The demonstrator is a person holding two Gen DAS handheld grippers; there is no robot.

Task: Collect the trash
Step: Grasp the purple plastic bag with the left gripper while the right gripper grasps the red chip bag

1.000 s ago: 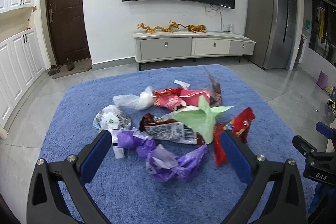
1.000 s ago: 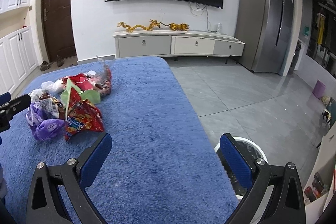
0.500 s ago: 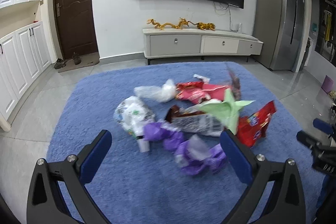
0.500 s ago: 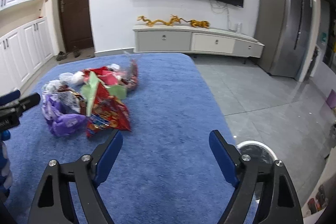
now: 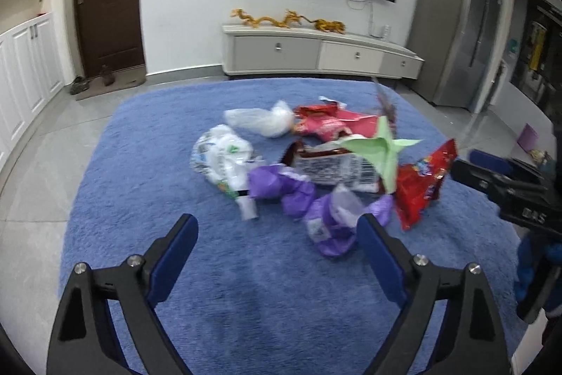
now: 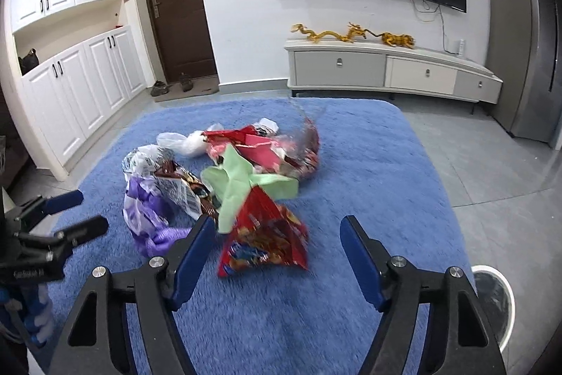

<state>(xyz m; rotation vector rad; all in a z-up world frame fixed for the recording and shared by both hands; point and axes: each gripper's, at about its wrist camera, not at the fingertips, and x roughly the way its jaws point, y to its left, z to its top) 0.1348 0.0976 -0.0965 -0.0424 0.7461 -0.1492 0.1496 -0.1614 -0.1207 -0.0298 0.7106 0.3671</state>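
Note:
A heap of trash lies on a blue plush surface point(image 5: 147, 185): purple plastic bags point(image 5: 281, 188), a crumpled white printed bag point(image 5: 221, 157), a clear bag point(image 5: 260, 122), a brown barcode wrapper point(image 5: 333, 167), green paper point(image 5: 383, 150) and a red snack bag point(image 6: 267, 234). My left gripper point(image 5: 275, 231) hovers just before the purple bags, its jaws closing with nothing between them. My right gripper point(image 6: 277, 227) straddles the red snack bag's near end, its jaws closing too, and the pads do not touch the bag.
A white round bin point(image 6: 491, 297) stands on the floor past the surface's right edge. Each gripper shows in the other's view, the right gripper point(image 5: 509, 185) and the left gripper point(image 6: 52, 227). A TV cabinet point(image 6: 386, 72) and white cupboards point(image 6: 80, 86) line the walls.
My right gripper swung left from the bare blue surface to the pile, so the red snack bag now lies between its narrower jaws. The left gripper shifted left of the pile and narrowed slightly.

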